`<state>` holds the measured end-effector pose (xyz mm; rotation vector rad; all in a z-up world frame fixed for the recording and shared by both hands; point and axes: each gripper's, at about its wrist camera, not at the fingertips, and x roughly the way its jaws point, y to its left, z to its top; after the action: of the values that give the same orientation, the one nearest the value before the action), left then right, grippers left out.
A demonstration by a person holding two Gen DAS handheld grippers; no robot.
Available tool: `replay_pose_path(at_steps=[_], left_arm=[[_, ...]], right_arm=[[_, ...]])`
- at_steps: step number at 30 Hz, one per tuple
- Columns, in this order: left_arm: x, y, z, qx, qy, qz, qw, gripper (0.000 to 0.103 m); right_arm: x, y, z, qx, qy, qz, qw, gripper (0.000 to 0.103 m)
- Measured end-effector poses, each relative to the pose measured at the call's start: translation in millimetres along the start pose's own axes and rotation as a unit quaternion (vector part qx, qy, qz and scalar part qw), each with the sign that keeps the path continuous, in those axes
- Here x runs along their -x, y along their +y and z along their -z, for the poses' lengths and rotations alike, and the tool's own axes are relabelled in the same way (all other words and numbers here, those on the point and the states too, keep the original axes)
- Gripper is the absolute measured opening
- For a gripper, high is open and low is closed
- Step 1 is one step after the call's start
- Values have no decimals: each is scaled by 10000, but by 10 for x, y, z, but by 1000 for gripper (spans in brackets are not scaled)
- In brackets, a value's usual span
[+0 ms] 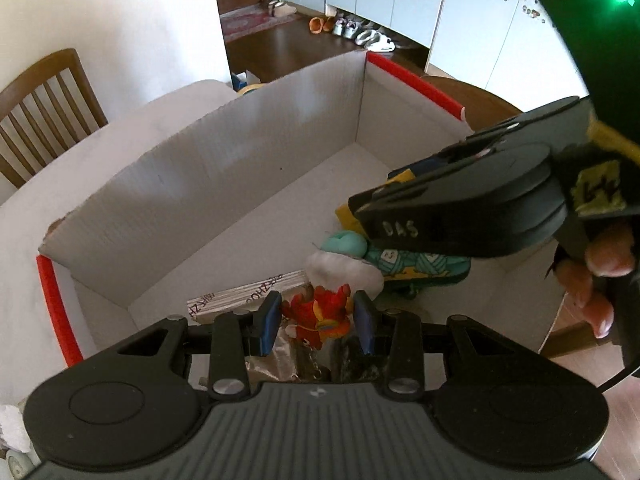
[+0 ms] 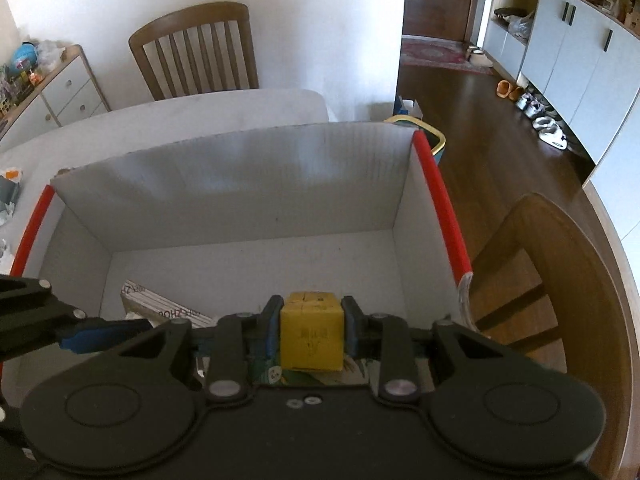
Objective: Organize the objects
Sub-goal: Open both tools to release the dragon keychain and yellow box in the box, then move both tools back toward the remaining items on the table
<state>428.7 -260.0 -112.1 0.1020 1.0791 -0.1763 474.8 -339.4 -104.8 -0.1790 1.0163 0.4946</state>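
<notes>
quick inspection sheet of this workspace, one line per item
surface: white table carrying a white cardboard box with red strips on its side rims.
job's things: red plush toy between the left tongs' pads; yellow box clamped in the right tongs; printed flat carton, white-and-teal plush and patterned cloth lying inside the box.
clutter: crumpled items at the table's left edge.
grippers: left tongs apart around the toy, contact unclear; right tongs shut on the yellow box, over the cardboard box.
cables: black cord below the right hand.
surroundings: wooden chairs, white cabinets, shoes on the wood floor.
</notes>
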Motion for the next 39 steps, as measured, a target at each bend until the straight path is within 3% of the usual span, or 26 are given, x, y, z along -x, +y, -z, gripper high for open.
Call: replay_pose_path(at_steps=[7,11,21,34,39], left_arm=[[-21,12,3,11,71,123,9999,41],[23,18,36,39,-16,166,9999,61],[339,71,169,136,-370,263,9989,62],[1042,310,436,399,-1087,401,9925,62],[1297,417,563,448,-1280,431,9898,65]], right_arm=[[84,4,-22,92,-108,-24,9999,32],[179,-18,-58,111,-199,-36,9997,33],[510,34,-5,116,-419,-122,9990,37],[1093,242,206,126,-792,-236,9965,41],[1327,372,294,33,-1027,-261,9944,54]])
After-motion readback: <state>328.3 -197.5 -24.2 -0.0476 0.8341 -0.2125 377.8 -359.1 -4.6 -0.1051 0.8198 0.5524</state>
